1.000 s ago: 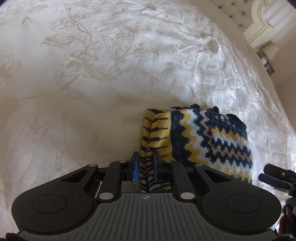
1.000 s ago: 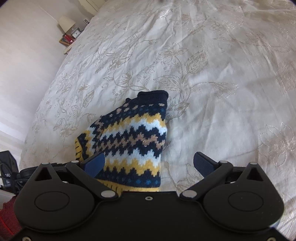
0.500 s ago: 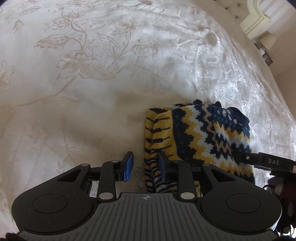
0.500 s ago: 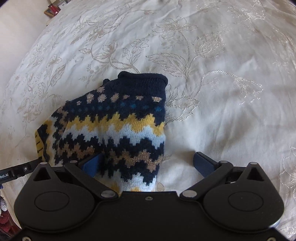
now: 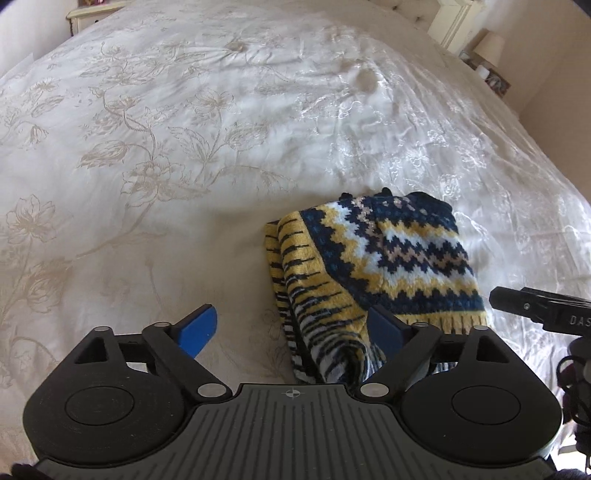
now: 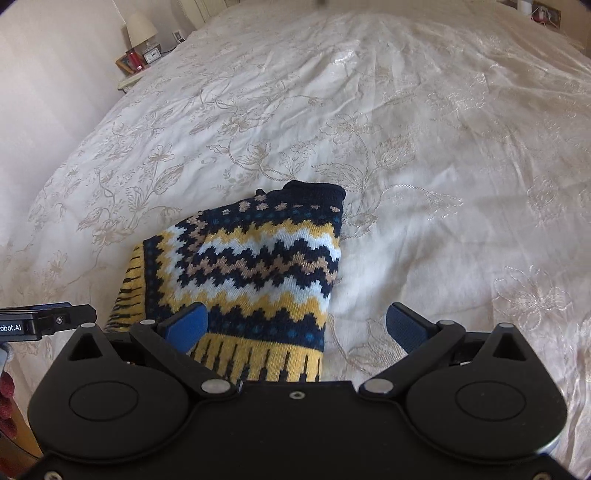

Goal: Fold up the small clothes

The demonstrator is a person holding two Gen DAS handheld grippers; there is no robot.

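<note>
A small knitted sweater (image 5: 384, 258) in navy, yellow and white zigzags lies folded on the bed; it also shows in the right wrist view (image 6: 255, 266). My left gripper (image 5: 291, 326) is open, its jaws wide apart over the sweater's near left edge, holding nothing. My right gripper (image 6: 295, 326) is open and empty above the sweater's yellow hem, its left finger (image 6: 188, 325) over the knit. The right gripper's body shows at the right edge of the left wrist view (image 5: 543, 310).
The cream embroidered bedspread (image 5: 184, 147) spreads all around the sweater. A nightstand with a lamp (image 6: 140, 26), a clock and frames stands at the bed's far left corner in the right wrist view. The headboard (image 5: 454, 18) is at the back.
My left gripper, shut on the sweater's edge a second ago, has opened wide and let it go. Both grippers have pulled back and risen, so more of the bed shows.
</note>
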